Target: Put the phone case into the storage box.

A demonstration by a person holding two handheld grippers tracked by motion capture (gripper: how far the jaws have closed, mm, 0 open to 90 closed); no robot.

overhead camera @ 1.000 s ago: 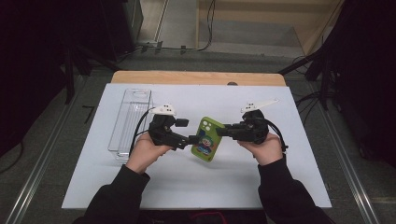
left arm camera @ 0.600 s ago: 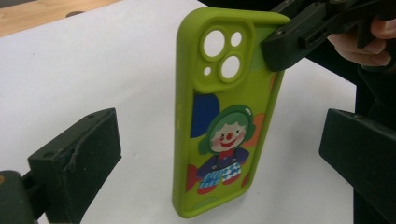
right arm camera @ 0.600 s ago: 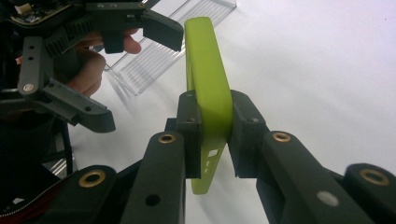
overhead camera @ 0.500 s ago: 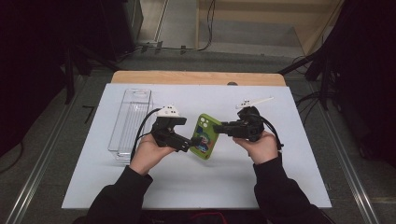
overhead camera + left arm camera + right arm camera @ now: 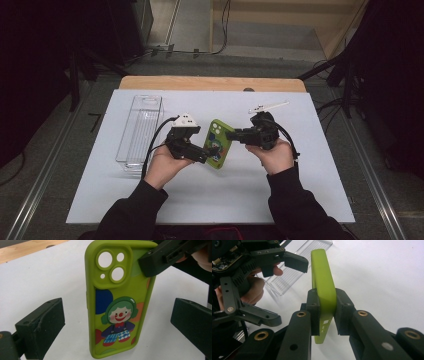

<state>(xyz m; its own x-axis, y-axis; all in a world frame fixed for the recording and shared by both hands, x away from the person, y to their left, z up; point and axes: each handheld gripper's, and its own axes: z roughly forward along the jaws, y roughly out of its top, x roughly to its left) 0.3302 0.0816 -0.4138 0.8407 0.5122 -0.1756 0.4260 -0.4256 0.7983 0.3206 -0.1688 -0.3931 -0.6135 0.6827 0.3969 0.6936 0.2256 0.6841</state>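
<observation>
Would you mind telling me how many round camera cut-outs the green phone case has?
4, all in the raised block at the top of the phone case: a large one upper left, a small one beside it, a large one below right, a tiny one lower left. None seem hidden.

Green phone case [image 5: 218, 144] between two grippers, mid-table, tilted, camera cutouts at far end, cartoon print facing up. Right gripper [image 5: 235, 135] reaches in from right; jaw tips meet case's upper right edge. Left gripper [image 5: 204, 155] at case's lower left edge, tips touching or just beside it; whether it grips cannot tell. Grey three-cornered plate on top of left gripper. Clear plastic tray [image 5: 140, 130] left of left gripper, near, lying lengthwise on white table [image 5: 300, 200]. White stick-like item [image 5: 268, 106] just beyond right gripper.
</observation>
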